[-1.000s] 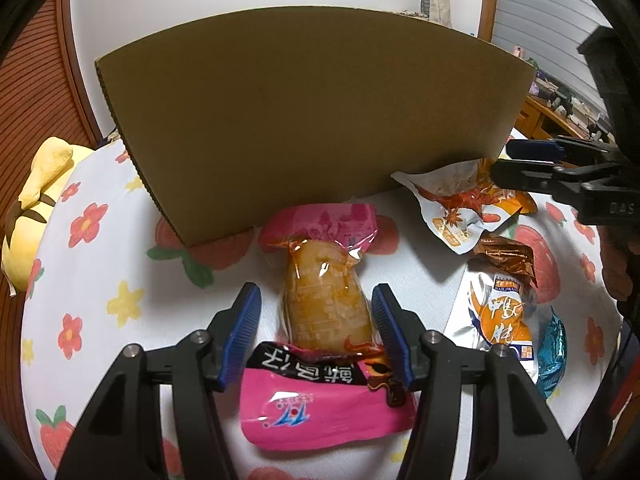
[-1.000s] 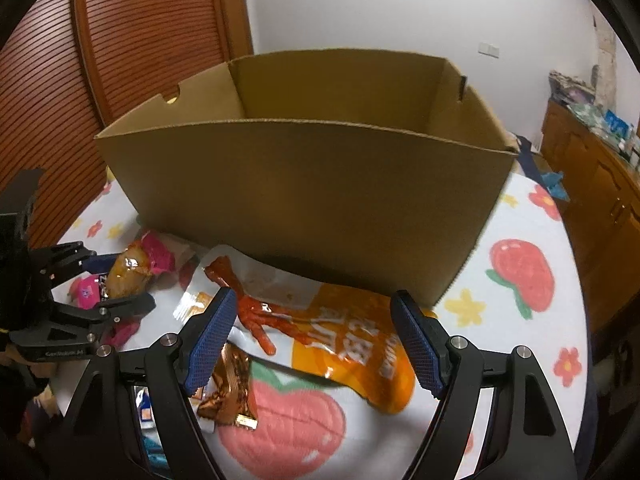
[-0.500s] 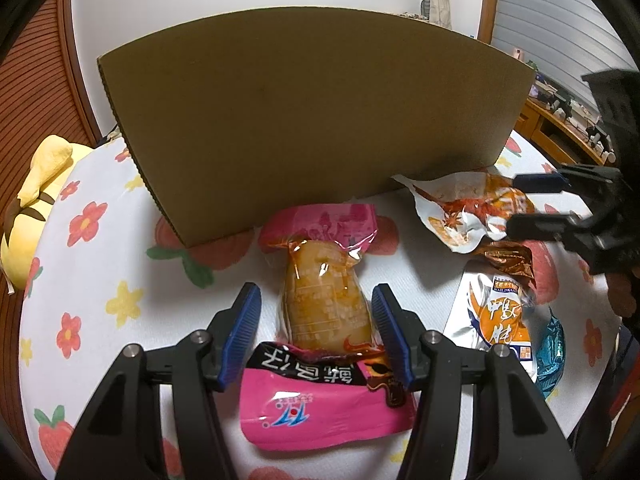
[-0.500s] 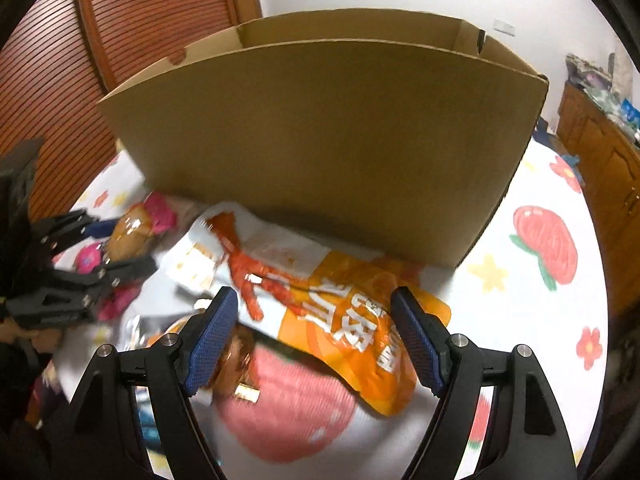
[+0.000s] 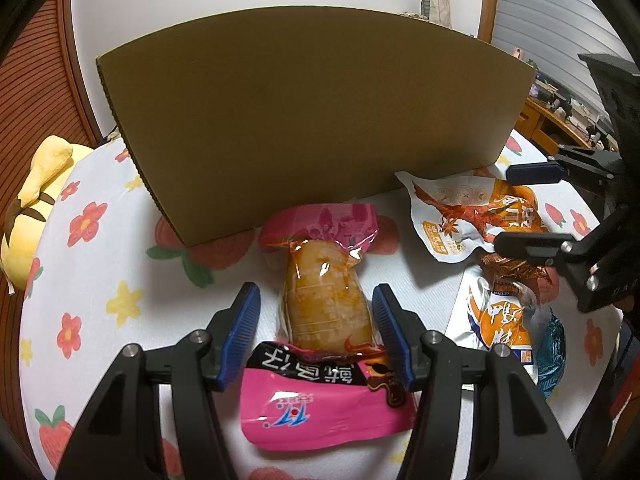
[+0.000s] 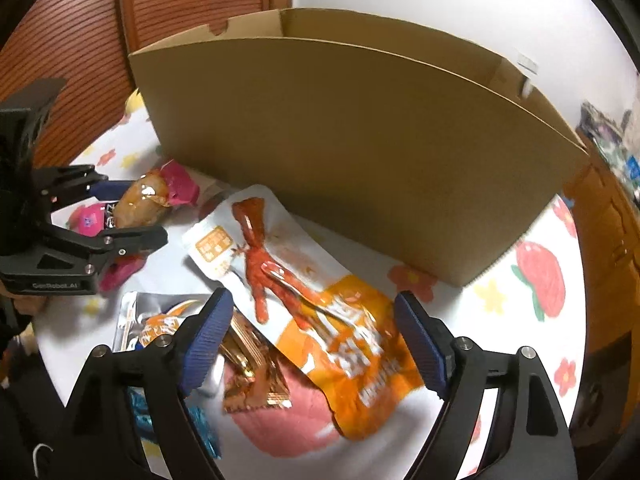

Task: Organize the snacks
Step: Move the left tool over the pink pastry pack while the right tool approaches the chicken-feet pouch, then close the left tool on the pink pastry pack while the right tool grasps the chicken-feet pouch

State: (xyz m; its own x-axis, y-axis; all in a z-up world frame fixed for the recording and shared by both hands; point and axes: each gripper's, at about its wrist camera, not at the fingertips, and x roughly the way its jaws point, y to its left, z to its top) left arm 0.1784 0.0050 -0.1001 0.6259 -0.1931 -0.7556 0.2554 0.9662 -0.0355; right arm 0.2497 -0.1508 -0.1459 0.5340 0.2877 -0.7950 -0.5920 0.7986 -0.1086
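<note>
A pink-ended clear snack pack [image 5: 326, 304] with a yellow-brown piece inside lies on the tablecloth, between the open fingers of my left gripper [image 5: 316, 324], not pinched. A pink packet [image 5: 320, 404] lies under its near end. My right gripper [image 6: 312, 336] is open above a large orange-and-white chicken-feet pouch [image 6: 320, 296], which also shows in the left wrist view [image 5: 468, 216]. An open cardboard box [image 6: 360, 140] stands just behind the snacks.
A gold-brown wrapper [image 6: 256, 376], a silver-orange packet [image 5: 500, 320] and a blue packet [image 5: 554, 356] lie to the right. A yellow plush toy [image 5: 36, 200] sits at the table's left edge. A wooden cabinet [image 6: 608, 216] stands beyond the table.
My right gripper has swung down and closer over the orange-and-white pouch, tilting its view. My left gripper has stayed still around the clear snack pack.
</note>
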